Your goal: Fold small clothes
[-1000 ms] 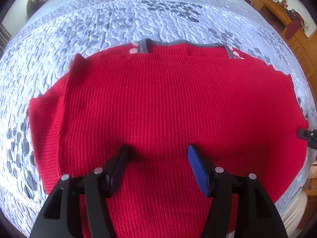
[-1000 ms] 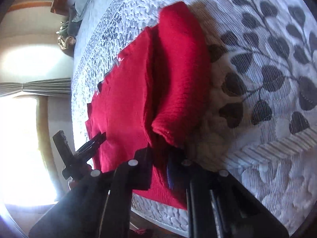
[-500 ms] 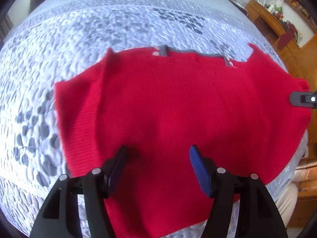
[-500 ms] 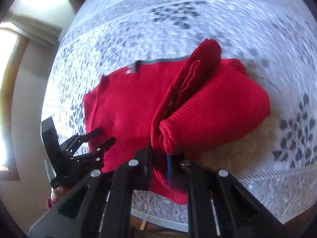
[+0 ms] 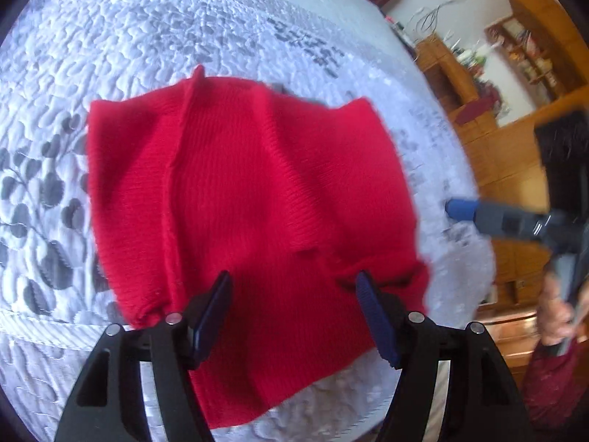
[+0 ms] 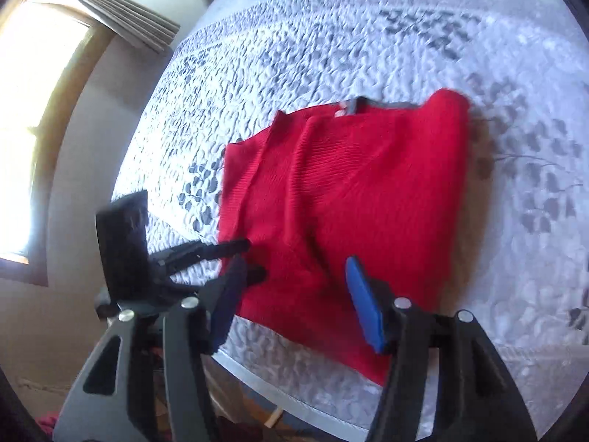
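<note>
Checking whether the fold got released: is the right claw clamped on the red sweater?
No. The right claw is open above the red sweater, gripping nothing.

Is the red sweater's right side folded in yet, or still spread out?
Folded in: the red sweater shows a doubled layer along its right edge, with both grippers open and off it.

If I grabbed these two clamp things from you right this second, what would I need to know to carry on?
Left hand-held gripper: open, holding nothing, over the near part of the red sweater.
Right hand-held gripper: open, holding nothing, also over the sweater's near edge.
Sweater: lies on the quilted bedspread, near its front edge, neckline away from you.
Done: the right side is folded in over the body.
Left: the left sleeve side is not yet folded in; it lies flat and out to the side. Probably fold that in next, then fold the bottom up and smooth the wrinkles.
</note>
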### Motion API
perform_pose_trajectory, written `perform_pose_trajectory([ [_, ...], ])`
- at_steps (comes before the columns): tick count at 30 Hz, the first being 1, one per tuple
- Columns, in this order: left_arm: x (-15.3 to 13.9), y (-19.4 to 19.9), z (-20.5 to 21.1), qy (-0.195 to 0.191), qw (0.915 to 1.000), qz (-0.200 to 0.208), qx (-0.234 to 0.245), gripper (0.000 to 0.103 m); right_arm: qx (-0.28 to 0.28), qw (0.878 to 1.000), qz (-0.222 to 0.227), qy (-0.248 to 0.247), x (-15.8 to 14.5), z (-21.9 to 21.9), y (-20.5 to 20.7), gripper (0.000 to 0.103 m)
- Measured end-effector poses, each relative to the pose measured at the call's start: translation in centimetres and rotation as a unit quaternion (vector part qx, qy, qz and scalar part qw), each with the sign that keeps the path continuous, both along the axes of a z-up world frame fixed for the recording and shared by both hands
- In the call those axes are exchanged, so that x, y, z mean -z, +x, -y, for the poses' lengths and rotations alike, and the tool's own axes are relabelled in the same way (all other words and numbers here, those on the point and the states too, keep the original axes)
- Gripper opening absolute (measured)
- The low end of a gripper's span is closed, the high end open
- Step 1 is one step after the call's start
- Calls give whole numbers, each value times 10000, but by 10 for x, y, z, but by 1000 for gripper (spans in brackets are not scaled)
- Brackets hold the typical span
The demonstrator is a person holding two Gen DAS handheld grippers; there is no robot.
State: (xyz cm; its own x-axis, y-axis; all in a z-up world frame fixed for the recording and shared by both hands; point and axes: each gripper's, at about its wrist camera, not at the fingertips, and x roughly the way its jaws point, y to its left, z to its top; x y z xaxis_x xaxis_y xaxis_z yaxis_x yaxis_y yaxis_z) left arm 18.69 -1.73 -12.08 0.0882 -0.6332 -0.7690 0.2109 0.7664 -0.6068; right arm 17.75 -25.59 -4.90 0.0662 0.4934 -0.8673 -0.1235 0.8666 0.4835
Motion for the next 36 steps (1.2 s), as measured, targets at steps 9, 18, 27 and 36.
perform_pose_trajectory([
  [9, 6, 38, 19, -46, 9981, -606, -140, 70, -1046, 9922, 367, -576, 35, -21, -70, 75],
  [18, 20, 56, 30, -148, 9950, -981, -103, 70, -1825, 9733, 995, -975, 41, -78, -100, 78],
  [27, 29, 77, 46, 23, 9937, -1119, -47, 71, -1576, 9784, 742, -1109, 74, -79, -82, 41],
  [36, 31, 79, 46, -252, 9917, -1257, -95, 74, -339, 9957, 334, 795, 57, -2, -62, 7],
])
